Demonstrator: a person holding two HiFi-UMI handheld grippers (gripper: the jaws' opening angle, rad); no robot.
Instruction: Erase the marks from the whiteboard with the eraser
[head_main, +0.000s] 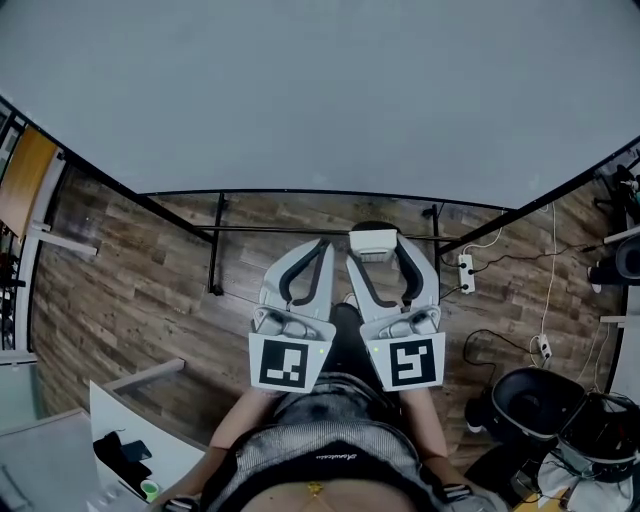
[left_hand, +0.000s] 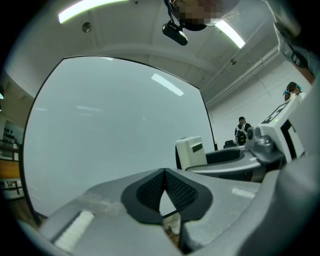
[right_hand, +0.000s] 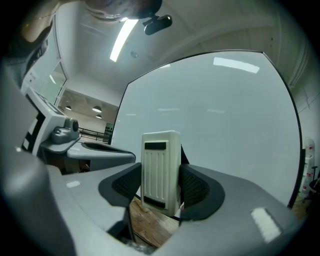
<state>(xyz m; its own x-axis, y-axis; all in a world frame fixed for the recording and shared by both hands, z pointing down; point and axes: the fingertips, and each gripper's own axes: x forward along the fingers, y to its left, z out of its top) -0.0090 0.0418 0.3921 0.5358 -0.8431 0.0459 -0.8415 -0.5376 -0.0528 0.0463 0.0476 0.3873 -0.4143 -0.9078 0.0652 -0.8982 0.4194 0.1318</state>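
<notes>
The whiteboard (head_main: 320, 90) fills the upper head view, and I see no marks on it; it also spreads across the left gripper view (left_hand: 110, 130) and the right gripper view (right_hand: 225, 120). My right gripper (head_main: 373, 243) is shut on the white eraser (head_main: 373, 241), held upright between its pads (right_hand: 160, 170), close to the board's lower edge. My left gripper (head_main: 322, 246) is beside it, jaws shut with nothing between them (left_hand: 164, 181). The eraser (left_hand: 191, 152) shows to the right in the left gripper view.
A wooden floor (head_main: 150, 280) lies below the board, with the board's black stand bars (head_main: 215, 255). A power strip (head_main: 466, 273) and cables lie at right, a black bin (head_main: 535, 405) at lower right, a white table (head_main: 120, 430) at lower left. A person (left_hand: 242, 127) stands far off.
</notes>
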